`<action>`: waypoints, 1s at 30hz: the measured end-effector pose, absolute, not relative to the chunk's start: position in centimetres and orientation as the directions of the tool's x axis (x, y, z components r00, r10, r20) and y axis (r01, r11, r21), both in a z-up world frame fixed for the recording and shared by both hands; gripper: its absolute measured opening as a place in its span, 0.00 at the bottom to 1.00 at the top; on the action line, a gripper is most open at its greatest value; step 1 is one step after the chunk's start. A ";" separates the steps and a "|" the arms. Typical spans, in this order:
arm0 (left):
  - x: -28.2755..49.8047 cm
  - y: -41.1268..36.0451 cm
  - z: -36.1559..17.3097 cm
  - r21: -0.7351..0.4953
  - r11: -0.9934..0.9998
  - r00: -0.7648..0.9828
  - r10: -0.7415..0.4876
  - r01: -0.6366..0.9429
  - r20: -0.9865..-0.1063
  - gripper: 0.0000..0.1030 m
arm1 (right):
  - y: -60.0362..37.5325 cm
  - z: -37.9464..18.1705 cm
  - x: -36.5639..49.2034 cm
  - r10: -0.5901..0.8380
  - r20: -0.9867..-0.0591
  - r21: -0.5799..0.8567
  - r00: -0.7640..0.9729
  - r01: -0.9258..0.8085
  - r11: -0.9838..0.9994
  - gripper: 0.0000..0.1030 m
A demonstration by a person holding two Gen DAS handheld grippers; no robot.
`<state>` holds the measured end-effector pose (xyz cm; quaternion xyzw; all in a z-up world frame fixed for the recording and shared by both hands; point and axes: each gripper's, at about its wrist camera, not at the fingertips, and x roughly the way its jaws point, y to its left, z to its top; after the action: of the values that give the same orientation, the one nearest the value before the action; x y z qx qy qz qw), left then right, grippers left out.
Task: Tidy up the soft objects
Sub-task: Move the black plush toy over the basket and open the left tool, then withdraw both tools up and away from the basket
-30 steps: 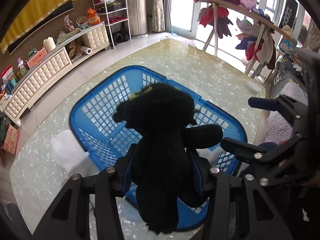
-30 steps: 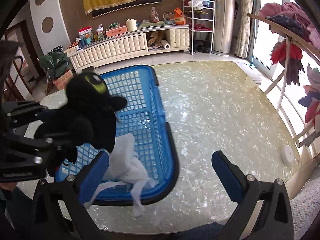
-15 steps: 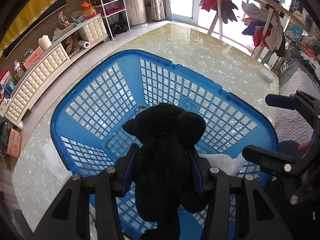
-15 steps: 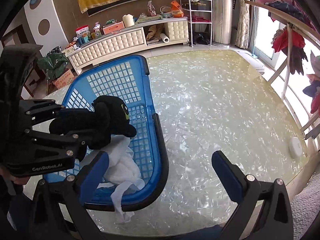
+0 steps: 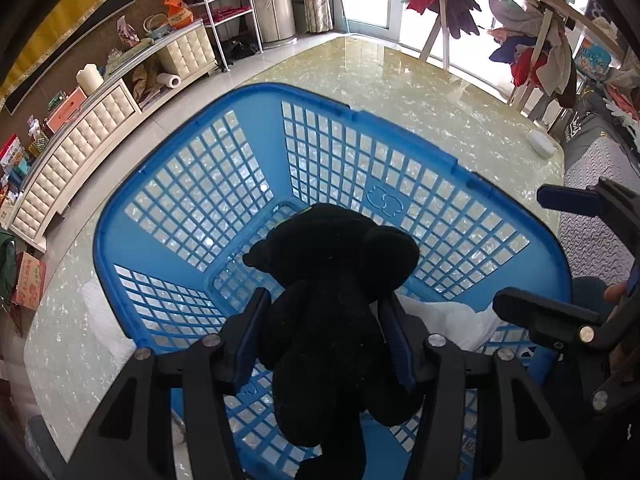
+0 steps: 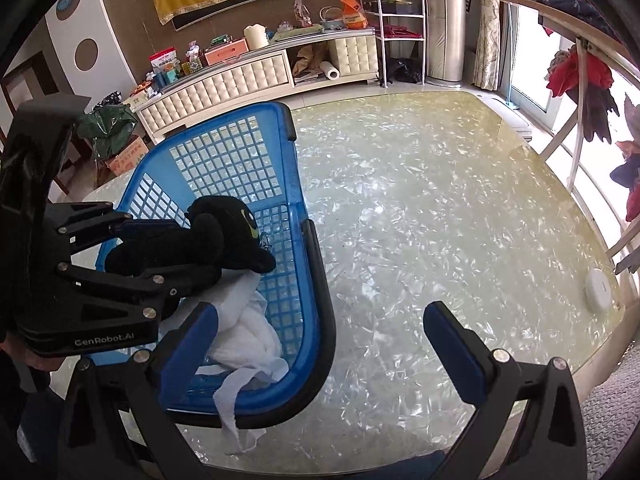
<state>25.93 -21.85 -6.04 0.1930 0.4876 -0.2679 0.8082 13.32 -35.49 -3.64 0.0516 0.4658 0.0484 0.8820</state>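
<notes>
A black plush toy (image 5: 332,280) hangs head-down inside the blue lattice basket (image 5: 180,184), low over its floor. My left gripper (image 5: 324,340) has the toy's body between its blue pads; the jaws are opening, and the pads still touch its sides. In the right wrist view the plush toy (image 6: 216,240) rests its head over a crumpled white cloth (image 6: 248,320) in the basket (image 6: 240,160). My right gripper (image 6: 320,320) stands open and empty by the basket's near corner. A second white cloth (image 5: 90,296) lies on the table outside the basket.
The basket sits on a glossy marbled table (image 6: 440,200) with a small white round device (image 6: 598,292) near its right edge. A clothes rack (image 5: 540,40) stands beyond the table, and a low white cabinet (image 6: 248,76) runs along the wall.
My left gripper came down from above the basket and carried the plush toy inside. Its pads now stand slightly wider apart. The right gripper has stayed put.
</notes>
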 end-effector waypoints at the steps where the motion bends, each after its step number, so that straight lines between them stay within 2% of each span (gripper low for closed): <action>1: 25.9 -21.8 -5.8 0.051 0.781 0.384 -0.248 0.622 -0.889 0.55 | -35.5 -3.6 13.3 0.137 -0.816 0.140 0.561 -0.038 0.989 1.00; 3: 25.8 -21.5 -5.5 0.053 0.786 0.394 -0.249 0.615 -0.885 0.63 | -35.4 -3.4 13.2 0.138 -0.815 0.142 0.564 -0.037 0.989 1.00; 5: 25.9 -21.3 -5.3 0.040 0.783 0.391 -0.265 0.621 -0.881 0.66 | -35.2 -3.3 13.2 0.137 -0.815 0.139 0.563 -0.038 0.989 1.00; 6: 25.9 -21.1 -5.1 0.037 0.782 0.393 -0.272 0.623 -0.878 0.72 | -35.1 -3.2 13.2 0.134 -0.815 0.136 0.564 -0.039 0.990 1.00; 11: 25.6 -20.2 -4.0 0.023 0.790 0.402 -0.287 0.613 -0.869 0.74 | -34.8 -2.9 13.1 0.129 -0.814 0.129 0.566 -0.041 0.991 1.00; 14: 25.2 -19.2 -2.9 0.042 0.802 0.438 -0.282 0.596 -0.853 0.86 | -34.6 -2.6 13.0 0.130 -0.812 0.129 0.569 -0.043 0.991 1.00; 19: 24.3 -17.4 -1.7 0.032 0.827 0.469 -0.286 0.562 -0.835 0.94 | -33.8 -2.0 12.9 0.138 -0.803 0.130 0.580 -0.056 0.990 1.00; 20: 24.1 -17.1 -1.6 0.028 0.834 0.474 -0.286 0.552 -0.833 0.98 | -33.6 -1.9 12.9 0.139 -0.801 0.131 0.582 -0.057 0.990 1.00; 30: 21.5 -12.6 -0.4 0.006 0.870 0.508 -0.282 0.492 -0.814 0.99 | -30.7 -0.6 12.5 0.155 -0.790 0.112 0.593 -0.109 0.988 1.00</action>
<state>21.53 -12.57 -0.37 0.1189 0.4420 -0.2251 0.8601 12.49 -30.72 -0.56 0.0259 0.4447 0.0742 0.8922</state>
